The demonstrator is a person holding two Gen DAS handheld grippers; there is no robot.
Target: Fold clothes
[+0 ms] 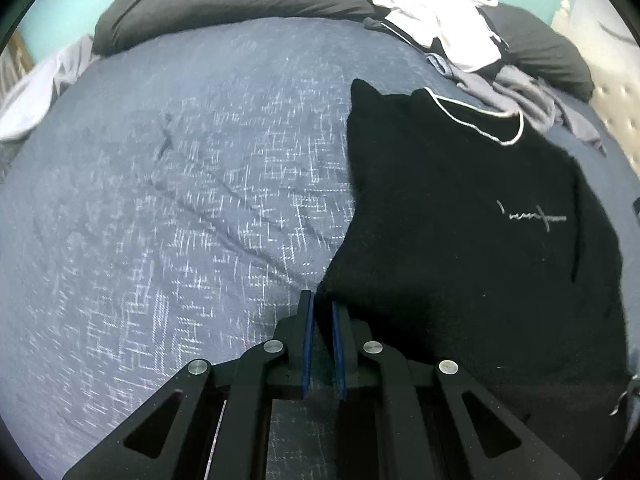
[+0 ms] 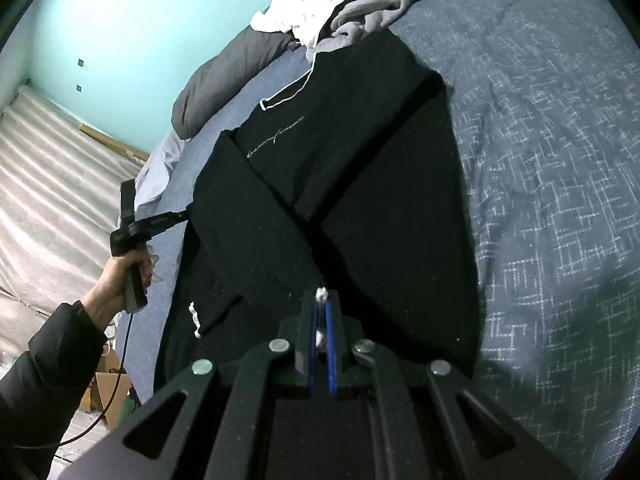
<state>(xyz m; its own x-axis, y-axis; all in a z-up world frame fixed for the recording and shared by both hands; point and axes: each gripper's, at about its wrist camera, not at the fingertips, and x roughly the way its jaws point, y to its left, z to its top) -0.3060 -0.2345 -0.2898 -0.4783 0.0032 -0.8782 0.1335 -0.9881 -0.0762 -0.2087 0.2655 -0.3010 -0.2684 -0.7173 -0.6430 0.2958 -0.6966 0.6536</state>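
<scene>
**Inspector:** Start with the big items. What is the task's thing, and where is it?

**Operator:** It is the black garment (image 2: 380,200), and I give every place from it. It lies spread flat on the bed (image 2: 560,160), with two panels already crossed over its middle. A pile of unfolded clothes (image 2: 320,12) sits just beyond its far end.

**Inspector:** Which step is in hand?

**Operator:** I judge it mid-fold: both edges are gripped and the next fold has not been made.

**Inspector:** What state are the tools in?

**Operator:** My left tool (image 1: 323,304) is at the garment's side edge. It is nearly closed and appears to pinch the corner of the cloth. My right tool (image 2: 321,300) is over the garment's near end, clamped tight on a white cord (image 2: 321,293). I cannot tell whether it also has cloth.

**Inspector:** And the pose?

**Operator:** My left hand (image 2: 116,276), in a dark sleeve, holds its handle beside the garment with the tool angled steeply down. The right tool tilts down more gently.

**Inspector:** What does the next move call for?

**Operator:** In my judgement, lift both grips together and carry the near end towards the far end. They need to stay level so the crossed panels do not slip.
</scene>
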